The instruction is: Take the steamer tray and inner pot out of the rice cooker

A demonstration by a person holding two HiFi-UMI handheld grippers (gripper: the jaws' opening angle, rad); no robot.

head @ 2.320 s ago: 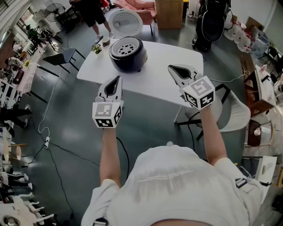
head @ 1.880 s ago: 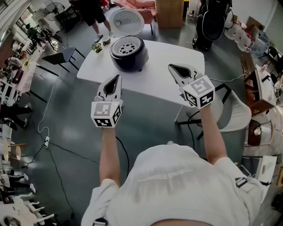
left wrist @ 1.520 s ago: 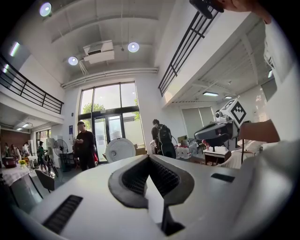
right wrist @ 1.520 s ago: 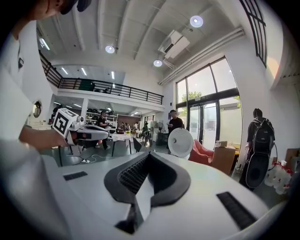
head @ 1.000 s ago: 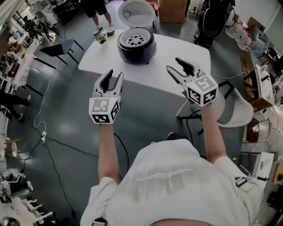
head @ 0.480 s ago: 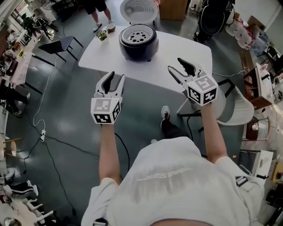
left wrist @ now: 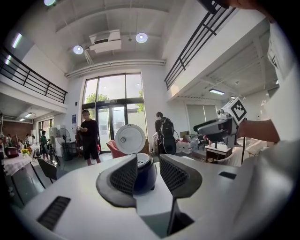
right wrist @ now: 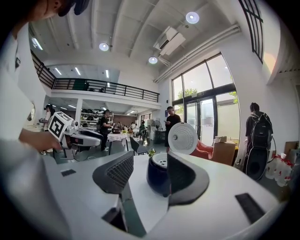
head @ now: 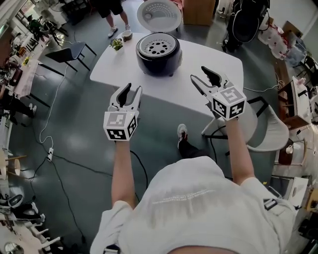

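Rice cooker (head: 158,53) stands toward far side of white table (head: 114,69), lid (head: 159,9) swung up, open. Perforated steamer tray (head: 158,46) sits in cooker mouth; inner pot hidden beneath it. Left gripper (head: 131,89): jaws partly apart, just been closing a little, nothing between them. Right gripper (head: 199,75): jaws wide, just been opening, empty. Both held about level at near table edge, aimed at cooker, well apart from it. Potted plant (head: 117,43) on table left of cooker.

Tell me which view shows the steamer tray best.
Head view: it looks down onto the steamer tray, its round holes plain inside the open rice cooker. The left gripper view catches only its rim edge-on; the right gripper view a foreshortened sliver.
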